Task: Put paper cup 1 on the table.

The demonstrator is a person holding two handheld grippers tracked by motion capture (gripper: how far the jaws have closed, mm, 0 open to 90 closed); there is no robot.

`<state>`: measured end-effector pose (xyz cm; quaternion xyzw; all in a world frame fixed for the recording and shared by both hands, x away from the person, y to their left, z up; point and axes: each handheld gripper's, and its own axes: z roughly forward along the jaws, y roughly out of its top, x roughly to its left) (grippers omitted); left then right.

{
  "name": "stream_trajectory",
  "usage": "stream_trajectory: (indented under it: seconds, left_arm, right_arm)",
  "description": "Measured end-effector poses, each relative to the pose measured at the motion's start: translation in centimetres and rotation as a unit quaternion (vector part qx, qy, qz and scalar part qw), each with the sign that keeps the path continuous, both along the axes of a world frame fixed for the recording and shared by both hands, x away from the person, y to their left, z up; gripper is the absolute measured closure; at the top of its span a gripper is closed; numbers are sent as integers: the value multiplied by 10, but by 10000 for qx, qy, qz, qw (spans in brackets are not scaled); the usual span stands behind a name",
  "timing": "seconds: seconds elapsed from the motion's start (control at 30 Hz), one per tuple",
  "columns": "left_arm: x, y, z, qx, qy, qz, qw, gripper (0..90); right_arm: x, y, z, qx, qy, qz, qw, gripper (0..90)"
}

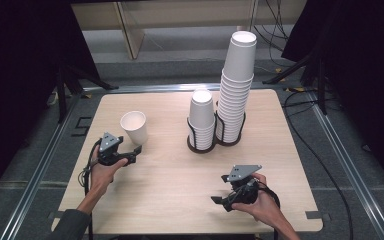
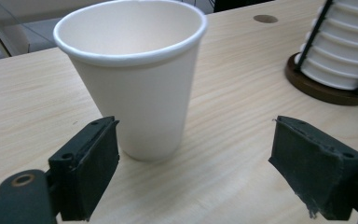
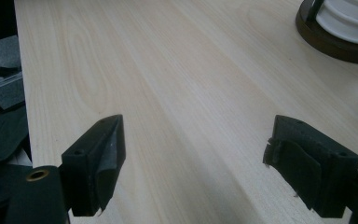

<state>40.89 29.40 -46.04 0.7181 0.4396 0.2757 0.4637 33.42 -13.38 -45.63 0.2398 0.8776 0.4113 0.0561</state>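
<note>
A single white paper cup (image 1: pixel 134 127) stands upright and empty on the left part of the wooden table (image 1: pixel 170 175). My left gripper (image 1: pixel 134 154) sits just in front of it, open. In the left gripper view the cup (image 2: pixel 135 79) stands a little beyond the jaws, nearer the left one, and the pads do not touch it; the left gripper (image 2: pixel 196 154) holds nothing. Near the table's front edge my right gripper (image 1: pixel 220 189) points left, open and empty. In the right gripper view the right gripper (image 3: pixel 193 154) hangs over bare wood.
Two stacks of white cups stand in black wire holders at mid-table: a short stack (image 1: pixel 201 120) and a tall stack (image 1: pixel 236 85) right of it. A holder base (image 2: pixel 328 88) lies to the right of my left jaws, and a base (image 3: pixel 335 37) shows far right.
</note>
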Motion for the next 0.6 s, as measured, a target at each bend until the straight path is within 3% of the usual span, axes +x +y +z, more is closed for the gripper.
stream_trajectory:
  seconds: [0.03, 0.23, 0.33, 0.6]
  left_arm:
    - [-5, -1, 1, -24, -64, 18, 10000, 145]
    - [-27, -11, 9, -205, -132, -124, 9996, 144]
    - [-37, -17, 11, -134, -136, -225, 9996, 144]
    - [-55, -33, 13, -226, -159, -482, 9985, 144]
  right_arm:
    - [1, 0, 0, -8, -111, 59, 9999, 196]
    - [1, 0, 0, -8, -76, 31, 10000, 195]
    - [1, -1, 0, -8, -88, 30, 10000, 195]
    - [1, -2, 1, 31, -28, -34, 10000, 195]
